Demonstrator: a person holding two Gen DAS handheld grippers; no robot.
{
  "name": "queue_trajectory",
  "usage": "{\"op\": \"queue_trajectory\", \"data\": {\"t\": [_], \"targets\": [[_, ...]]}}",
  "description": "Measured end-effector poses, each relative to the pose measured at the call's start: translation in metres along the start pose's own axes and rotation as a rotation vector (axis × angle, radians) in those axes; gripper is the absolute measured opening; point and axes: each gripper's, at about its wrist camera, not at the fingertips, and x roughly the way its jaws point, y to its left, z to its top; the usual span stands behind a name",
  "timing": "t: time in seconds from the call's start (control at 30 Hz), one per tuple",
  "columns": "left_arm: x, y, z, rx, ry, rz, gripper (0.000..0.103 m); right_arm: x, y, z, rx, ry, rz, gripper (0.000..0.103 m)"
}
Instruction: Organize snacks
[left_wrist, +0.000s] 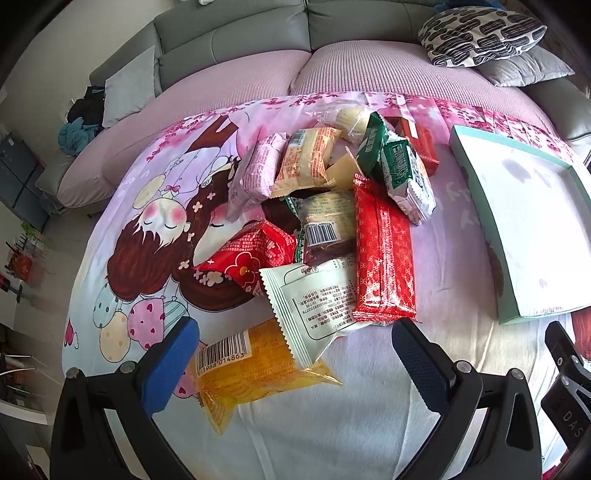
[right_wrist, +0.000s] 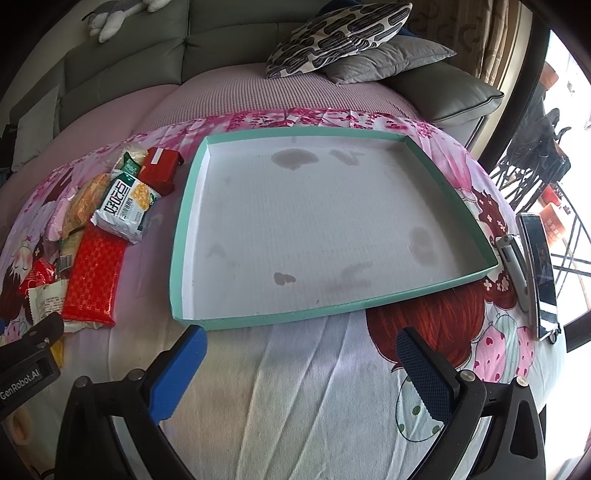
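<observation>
A heap of snack packets lies on a cartoon-print cloth (left_wrist: 140, 229). Nearest my left gripper (left_wrist: 295, 347) is a yellow packet (left_wrist: 255, 369), partly under a pale green packet (left_wrist: 314, 299). A long red packet (left_wrist: 384, 251) lies to the right of them; its other view (right_wrist: 94, 273) shows it left of the box. The left gripper stands open just short of the yellow packet, holding nothing. A shallow teal-rimmed box (right_wrist: 186, 229) with a stained white floor sits empty in front of my right gripper (right_wrist: 301, 354), which is open and empty. The same box (left_wrist: 476, 206) shows at the right.
A green-and-white packet (right_wrist: 125, 206) and a red box (right_wrist: 160, 166) lie by the teal box's left wall. A phone on a stand (right_wrist: 541, 269) stands at the right edge. Grey sofa backs (left_wrist: 236, 37) and a patterned pillow (right_wrist: 340, 33) are behind.
</observation>
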Motion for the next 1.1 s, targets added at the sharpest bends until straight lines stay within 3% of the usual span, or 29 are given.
{"op": "queue_trajectory", "data": {"t": [0.43, 0.67, 0.83, 1.0, 1.1], "targets": [[-0.007, 0.005, 0.004, -0.042, -0.062, -0.023, 0.103, 0.007, 0.002, 0.0, -0.001, 0.023, 0.008, 0.103], [-0.004, 0.015, 0.006, -0.079, -0.059, -0.027, 0.103, 0.014, 0.003, 0.0, 0.015, 0.033, 0.027, 0.103], [-0.001, 0.014, 0.005, -0.071, -0.043, -0.059, 0.103, 0.015, 0.006, 0.001, 0.014, 0.008, 0.027, 0.103], [0.002, 0.013, 0.004, -0.062, -0.037, -0.039, 0.103, 0.012, 0.003, 0.001, 0.033, -0.021, 0.044, 0.103], [0.006, 0.015, 0.001, -0.082, -0.021, -0.076, 0.103, 0.008, 0.001, 0.002, 0.046, -0.061, 0.035, 0.103]]}}
